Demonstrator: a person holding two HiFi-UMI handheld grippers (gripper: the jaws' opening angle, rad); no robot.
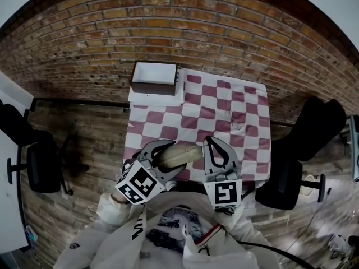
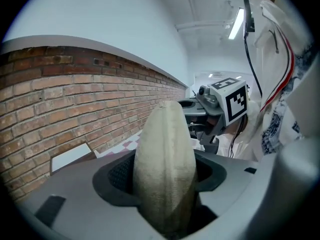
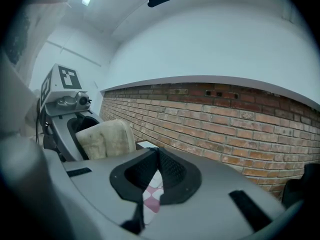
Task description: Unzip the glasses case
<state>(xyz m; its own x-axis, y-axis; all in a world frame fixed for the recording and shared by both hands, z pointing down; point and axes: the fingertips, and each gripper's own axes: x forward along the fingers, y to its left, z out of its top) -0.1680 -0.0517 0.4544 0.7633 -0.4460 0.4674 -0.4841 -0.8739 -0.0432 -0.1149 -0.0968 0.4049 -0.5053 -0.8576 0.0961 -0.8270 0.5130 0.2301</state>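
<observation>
**Left claw (image 2: 164, 176) clamped on the glasses case (image 2: 165, 144); right claw (image 3: 155, 154) clenched on nothing**

The left claw grips the beige, fabric-covered case across its body. The case's rounded end projects beyond the jaws, toward the right claw. The right claw's pads meet with only the checked bench (image 1: 247, 122) visible past them. The case lies just to its left, apart from it.

*Hazards, as we judge them.* We cannot make out the zip pull in any view, so we take the zip to be unopened. The right claw must open before it can pinch so small a tab, and a clenched approach would merely nudge the case. A pull along the zip may twist the case or drag it out of the left claw, since it is held by one clamp across a rounded shell. The left jaws may also sit across the zip line and block the slider. The case is held clear of the bench, so a slip means a drop.

*Pose.* Both claws are held close before the person's chest, over the bench's near edge. The left claw angles downward and inward toward its partner. The right claw points nearly level, away from the person.
</observation>
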